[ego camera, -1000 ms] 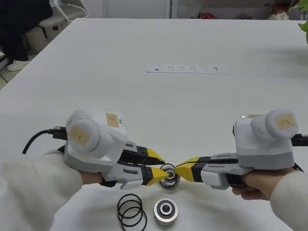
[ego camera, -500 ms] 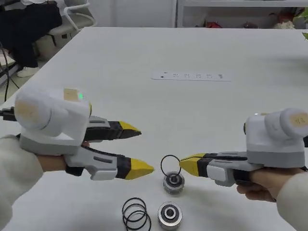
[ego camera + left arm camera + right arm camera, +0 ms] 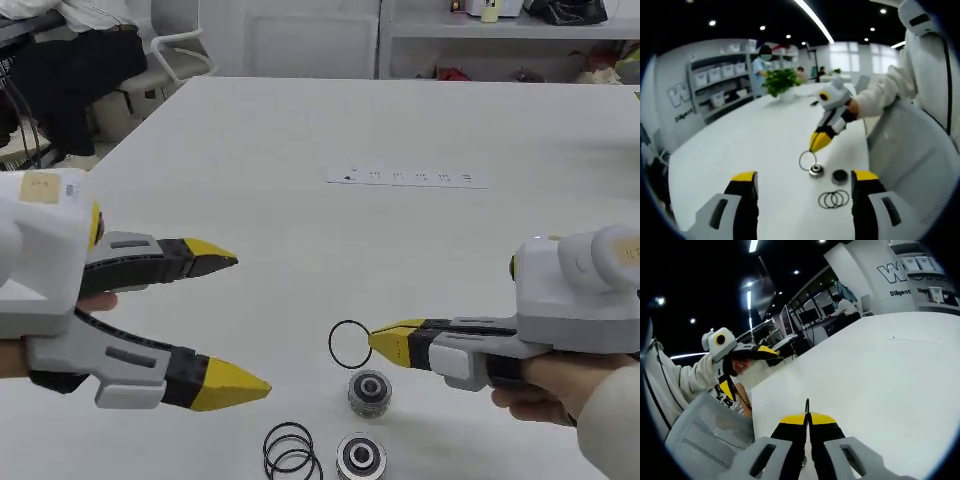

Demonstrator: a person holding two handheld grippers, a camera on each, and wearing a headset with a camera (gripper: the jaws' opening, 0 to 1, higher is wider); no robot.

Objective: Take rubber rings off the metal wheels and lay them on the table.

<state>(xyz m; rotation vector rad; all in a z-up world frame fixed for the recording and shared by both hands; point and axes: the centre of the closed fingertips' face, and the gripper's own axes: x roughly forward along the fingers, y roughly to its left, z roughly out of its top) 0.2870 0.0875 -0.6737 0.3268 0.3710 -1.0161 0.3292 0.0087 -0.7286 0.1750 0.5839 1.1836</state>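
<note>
A wide white table [image 3: 420, 120] takes up most of the head view, with a white power strip [image 3: 405, 177] lying flat toward 12 o'clock and an office chair [image 3: 175, 60] and shelving beyond the far edge. The right gripper [image 3: 372, 343] comes in from 3 o'clock, its yellow-tipped jaws pressed together on a rubber ring [image 3: 331, 344]. The ring is a thin black loop, round and undistorted. It is pinched at its right edge and hangs just above the table. In the right gripper view it shows edge-on as a thin dark line rising from between the closed tips. At 5 o'clock from the ring, close below the gripper's tips, a small metal wheel [image 3: 370, 391] lies flat on the table, silvery with a dark centre. I cannot tell whether any ring remains on its rim. A second wheel [image 3: 360, 457] of the same kind lies at 6 o'clock from the first, near the table's front edge. At 9 o'clock from the second wheel and just beside it, several loose black rings [image 3: 290, 450] lie overlapping in a small pile. The left gripper [image 3: 250, 322] is held at 9 o'clock, well apart from the wheels, with its jaws spread wide and nothing between them. In the left gripper view the wheels, the pile and the held ring show between the two yellow tips.
</note>
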